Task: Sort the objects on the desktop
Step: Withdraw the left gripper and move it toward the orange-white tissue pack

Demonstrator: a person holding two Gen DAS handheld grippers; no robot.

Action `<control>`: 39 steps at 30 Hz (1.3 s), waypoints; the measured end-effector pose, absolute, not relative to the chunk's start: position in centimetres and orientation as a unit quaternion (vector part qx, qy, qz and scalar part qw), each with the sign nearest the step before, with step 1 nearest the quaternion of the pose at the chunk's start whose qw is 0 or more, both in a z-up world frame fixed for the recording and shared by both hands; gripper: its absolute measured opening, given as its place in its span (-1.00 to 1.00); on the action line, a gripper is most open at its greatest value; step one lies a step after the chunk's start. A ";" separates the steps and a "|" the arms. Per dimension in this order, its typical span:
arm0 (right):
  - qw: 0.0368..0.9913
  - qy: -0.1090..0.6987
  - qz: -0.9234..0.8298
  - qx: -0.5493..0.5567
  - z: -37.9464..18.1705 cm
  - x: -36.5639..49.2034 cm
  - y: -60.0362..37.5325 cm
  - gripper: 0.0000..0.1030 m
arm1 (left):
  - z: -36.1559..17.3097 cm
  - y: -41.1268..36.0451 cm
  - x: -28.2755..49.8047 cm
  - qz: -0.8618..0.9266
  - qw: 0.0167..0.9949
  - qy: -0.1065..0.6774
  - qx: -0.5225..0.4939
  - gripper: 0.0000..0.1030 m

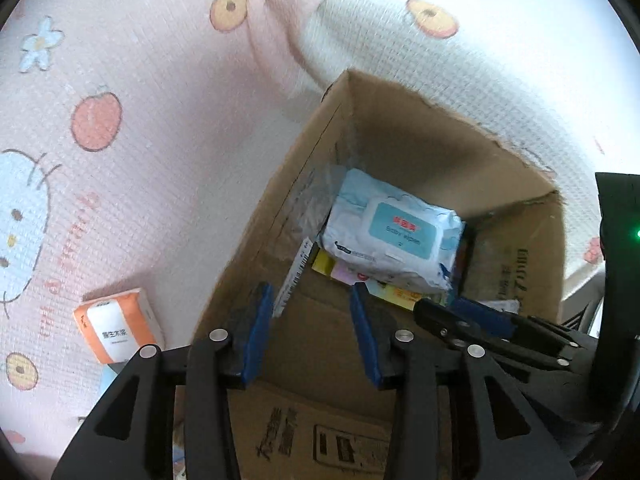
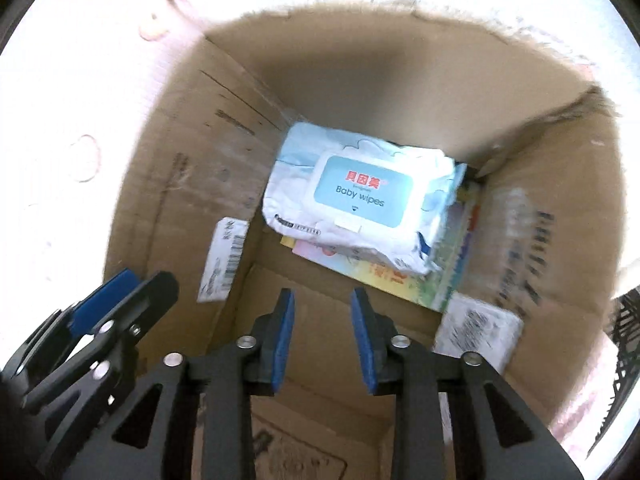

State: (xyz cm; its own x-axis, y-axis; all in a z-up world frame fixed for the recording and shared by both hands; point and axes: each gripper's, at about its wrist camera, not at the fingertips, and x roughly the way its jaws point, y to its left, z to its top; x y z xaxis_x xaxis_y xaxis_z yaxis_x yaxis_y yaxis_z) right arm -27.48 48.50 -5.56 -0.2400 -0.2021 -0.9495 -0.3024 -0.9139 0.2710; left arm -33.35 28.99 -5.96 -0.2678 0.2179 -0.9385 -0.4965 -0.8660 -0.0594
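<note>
Cardboard, brown and open-topped, forms the box (image 2: 168, 184) that both grippers hang over. On its floor toward the far side lies a white and pale blue soft pack of baby wipes (image 2: 360, 204), resting flat on a colourful thin picture book (image 2: 404, 280). The left gripper (image 1: 312, 332) has its blue-padded fingers (image 1: 256, 332) spread wide with nothing between them, above the box's near left wall. The right gripper (image 2: 324, 336) hovers inside the box opening, fingers parted moderately and holding nothing, just near of the wipes. Outside the box to the left, an orange and white tissue pack (image 1: 116, 324) lies on the pink cartoon-printed play mat (image 1: 140, 60).
</note>
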 end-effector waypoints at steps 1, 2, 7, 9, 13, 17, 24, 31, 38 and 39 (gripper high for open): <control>0.034 0.207 0.765 -0.609 -4.9 -26.6 48.8 -0.22 | -5.3 28.6 -32.7 0.791 0.228 0.122 -0.554 -0.09; 0.037 0.210 0.768 -0.604 -4.5 -26.0 48.3 -0.07 | -4.8 28.1 -32.1 0.798 0.227 0.119 -0.546 0.00; 0.030 0.212 0.786 -0.580 -2.3 -24.2 45.6 0.15 | -3.0 24.7 -29.6 0.810 0.217 0.092 -0.536 0.11; 0.022 0.201 0.800 -0.565 -1.6 -23.4 43.3 0.19 | -3.1 23.7 -28.6 0.818 0.209 0.088 -0.529 0.11; -0.007 0.177 0.829 -0.530 0.3 -21.4 41.3 0.28 | -2.8 21.0 -26.1 0.835 0.200 0.079 -0.507 0.11; -0.035 0.109 0.874 -0.473 2.9 -18.7 38.4 0.31 | -2.1 17.3 -22.3 0.857 0.213 0.064 -0.464 0.11; -0.156 0.106 0.898 -0.398 5.4 -13.3 35.3 0.47 | -2.2 9.2 -16.1 0.898 0.178 0.111 -0.387 0.12; -0.248 0.101 0.894 -0.361 5.0 -11.2 32.7 0.51 | -3.4 1.1 -12.1 0.898 0.145 0.067 -0.409 0.14; -0.331 0.067 0.882 -0.330 4.4 -11.3 27.5 0.74 | -5.1 -3.2 -12.3 0.907 0.128 -0.033 -0.399 0.21; -0.334 0.057 0.881 -0.330 4.1 -11.6 26.5 0.75 | -5.4 -3.5 -12.7 0.909 0.128 -0.036 -0.394 0.22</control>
